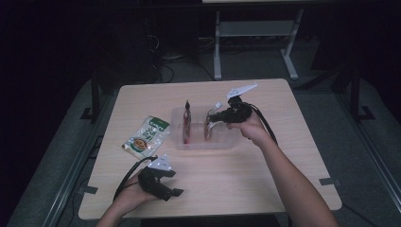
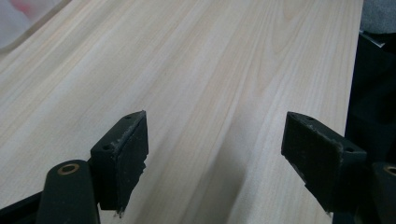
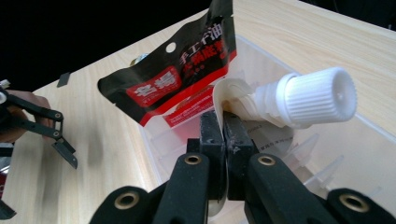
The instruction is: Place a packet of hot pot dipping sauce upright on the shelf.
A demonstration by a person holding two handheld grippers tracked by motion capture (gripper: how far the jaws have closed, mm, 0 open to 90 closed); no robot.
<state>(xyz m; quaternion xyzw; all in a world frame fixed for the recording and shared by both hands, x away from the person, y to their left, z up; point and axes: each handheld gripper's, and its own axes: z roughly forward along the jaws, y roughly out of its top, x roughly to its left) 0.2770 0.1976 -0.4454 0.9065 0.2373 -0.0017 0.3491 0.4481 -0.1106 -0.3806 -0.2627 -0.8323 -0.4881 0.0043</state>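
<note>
3 pouches (image 1: 148, 136) – 1 clear bin (image 1: 198, 143) – 2 grippers (image 1: 165, 187).

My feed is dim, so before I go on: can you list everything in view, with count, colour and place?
Clear plastic bin: one, see-through, middle of the table.
Black-and-red flat pouch: one, standing on edge in the bin's left part.
White spouted pouch with ribbed screw cap: one, over the bin's right part, pinched in the right gripper.
Green-and-white food packet: one, lying flat on the table left of the bin.
Light wooden table: one, pale wood.
White metal frame: one, on the floor beyond the table.
Left gripper: black, jaws apart, over bare table at the near edge.
Right gripper: black, shut on the spouted pouch.
</note>
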